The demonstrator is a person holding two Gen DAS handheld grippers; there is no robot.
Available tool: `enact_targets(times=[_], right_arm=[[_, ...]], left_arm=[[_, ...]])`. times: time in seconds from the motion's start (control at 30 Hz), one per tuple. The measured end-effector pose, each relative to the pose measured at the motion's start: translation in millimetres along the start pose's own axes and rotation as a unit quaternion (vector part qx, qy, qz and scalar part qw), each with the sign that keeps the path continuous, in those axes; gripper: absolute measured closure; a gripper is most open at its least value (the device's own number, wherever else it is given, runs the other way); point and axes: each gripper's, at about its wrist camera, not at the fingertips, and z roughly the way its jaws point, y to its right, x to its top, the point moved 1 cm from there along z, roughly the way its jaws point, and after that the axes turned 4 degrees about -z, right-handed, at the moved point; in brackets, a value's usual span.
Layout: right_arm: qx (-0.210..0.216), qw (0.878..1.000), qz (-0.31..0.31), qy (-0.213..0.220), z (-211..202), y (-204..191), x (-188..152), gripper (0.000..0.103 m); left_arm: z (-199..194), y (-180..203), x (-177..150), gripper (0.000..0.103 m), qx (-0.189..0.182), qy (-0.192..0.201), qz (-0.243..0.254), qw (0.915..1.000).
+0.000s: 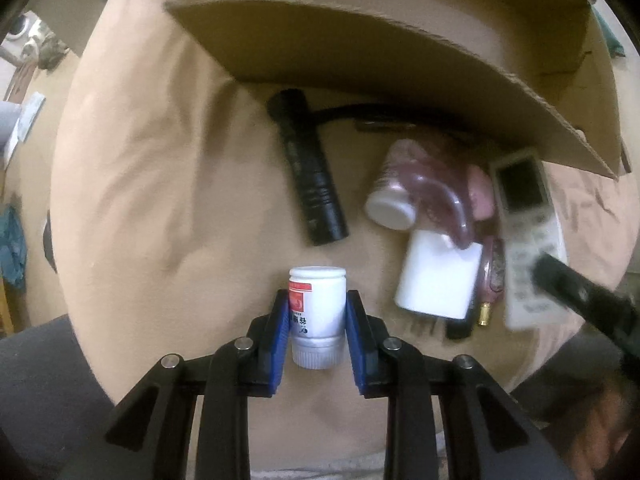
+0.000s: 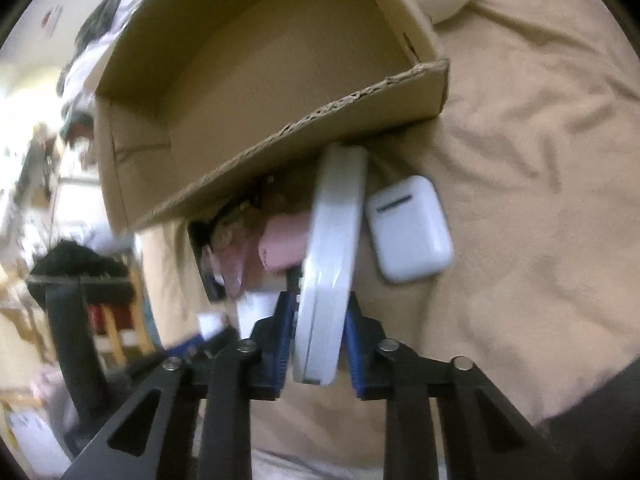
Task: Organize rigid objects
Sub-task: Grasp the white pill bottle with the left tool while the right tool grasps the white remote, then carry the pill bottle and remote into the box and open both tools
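My left gripper is shut on a white pill bottle with a red label, held above the tan bed cover. My right gripper is shut on a white remote control, held edge-on; the same remote shows in the left wrist view with the right gripper's black finger on it. An open cardboard box stands just beyond; it also shows in the left wrist view. A black flashlight, a white bottle, a white box and pink items lie on the cover.
A white earbud case lies right of the remote. A pink case and a clear pink piece lie under the box flap. A black cable runs under the box. Room clutter and a black stool stand at left.
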Motion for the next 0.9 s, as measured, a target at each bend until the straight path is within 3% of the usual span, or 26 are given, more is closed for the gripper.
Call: enact_targets(times=[0.13, 0.23, 0.4, 0.7, 0.9], right_arm=[[-0.061, 0.994, -0.085, -0.002, -10.7, -15.7, -9.9, 0.08], [-0.081, 0.992, -0.1, -0.015, 0.9, -17.4, -12.9, 0.08], [-0.095, 0.989, -0.107, -0.033, 28.4, -22.4, -6.4, 0.081], [-0.101, 0.987, -0.126, -0.014, 26.3, -29.5, -11.5, 0.082], [-0.077, 0.989, -0.129, 0.005, 1.2, -36.9, -33.9, 0.082]], left_arm=[[-1.0, 8.0, 2.2, 0.079, 0.012, 0.003, 0.009, 0.9999], [6.4, 17.9, 2.8, 0.079, 0.023, 0.003, 0.014, 0.9996], [8.8, 27.0, 7.5, 0.079, 0.029, 0.001, 0.017, 0.9994], [-2.3, 51.0, -7.0, 0.079, 0.036, 0.012, 0.024, 0.999], [-18.0, 36.1, -17.2, 0.079, 0.036, 0.026, 0.017, 0.9989]])
